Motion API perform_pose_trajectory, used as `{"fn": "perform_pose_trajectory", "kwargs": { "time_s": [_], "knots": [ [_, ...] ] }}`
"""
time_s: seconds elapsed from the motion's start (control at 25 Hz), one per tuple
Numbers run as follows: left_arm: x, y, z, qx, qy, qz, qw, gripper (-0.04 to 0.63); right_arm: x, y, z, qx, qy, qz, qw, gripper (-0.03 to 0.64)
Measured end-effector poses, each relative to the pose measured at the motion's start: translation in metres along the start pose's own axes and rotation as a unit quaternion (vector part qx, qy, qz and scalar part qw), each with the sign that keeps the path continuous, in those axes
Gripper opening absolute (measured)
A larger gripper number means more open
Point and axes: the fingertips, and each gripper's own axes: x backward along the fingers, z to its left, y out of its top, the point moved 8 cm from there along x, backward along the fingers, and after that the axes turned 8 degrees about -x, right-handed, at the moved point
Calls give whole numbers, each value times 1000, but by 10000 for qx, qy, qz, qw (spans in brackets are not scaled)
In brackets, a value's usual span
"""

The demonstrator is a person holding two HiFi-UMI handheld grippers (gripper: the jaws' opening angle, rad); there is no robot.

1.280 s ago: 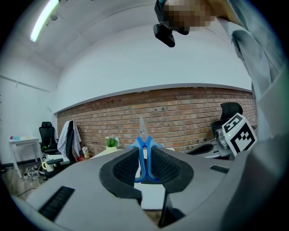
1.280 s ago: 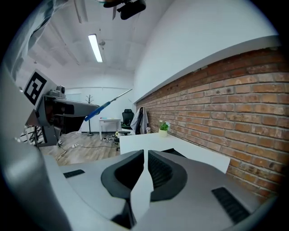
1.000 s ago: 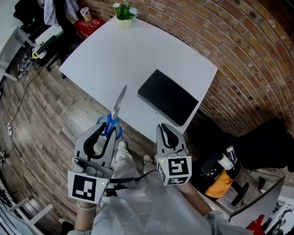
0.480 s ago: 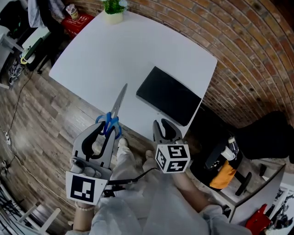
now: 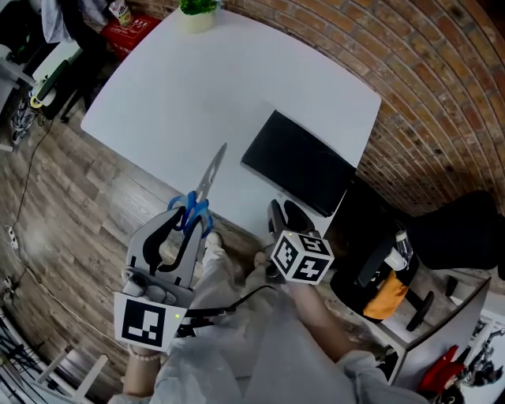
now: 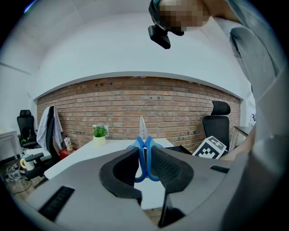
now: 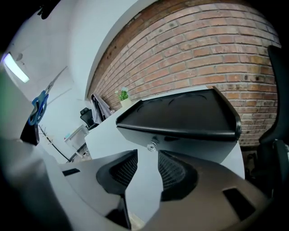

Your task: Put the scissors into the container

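Note:
Scissors (image 5: pixel 208 178) with blue handles stick up from my left gripper (image 5: pixel 185 224), which is shut on the handles; the silver blades point toward the white table (image 5: pixel 197 87). In the left gripper view the scissors (image 6: pixel 142 131) stand upright between the pads of that gripper (image 6: pixel 144 157). The container is a shallow black tray (image 5: pixel 298 162) at the table's near right corner. My right gripper (image 5: pixel 285 215) hovers just before the tray's near edge, jaws a little apart with nothing between them. From the right gripper (image 7: pixel 147 159) the black tray (image 7: pixel 180 113) fills the view ahead, and the scissors (image 7: pixel 38 106) show far left.
A potted plant (image 5: pixel 197 11) stands at the table's far corner, with a red box (image 5: pixel 126 31) beyond it. Brick wall runs along the right. A black office chair (image 5: pixel 461 237) and a cart of tools (image 5: pixel 383 284) stand at the right. Wood floor lies below the grippers.
The right gripper has edged up toward the tray's near edge and its marker cube has turned. The left gripper still holds the scissors in about the same place.

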Motion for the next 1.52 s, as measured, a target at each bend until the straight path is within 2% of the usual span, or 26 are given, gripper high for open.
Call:
{"fn": "perform_pose_trajectory", "kwargs": {
  "time_s": [0.48, 0.64, 0.96, 1.52],
  "knots": [
    [-2, -9, 1, 78, -28, -7, 10000, 101, -15, -1, -16, -830, -179, -108, 9963, 117],
    [-2, -10, 2, 87, -30, -16, 10000, 101, -17, -1, -13, -813, -184, -122, 9964, 84],
    [0, -10, 0, 67, -54, 7, 10000, 101, -14, -6, -11, -950, -149, -113, 9953, 83],
    [8, -11, -8, 65, 67, -19, 10000, 101, 5, -36, 1, -880, 85, 154, 9960, 83]
  ]
}}
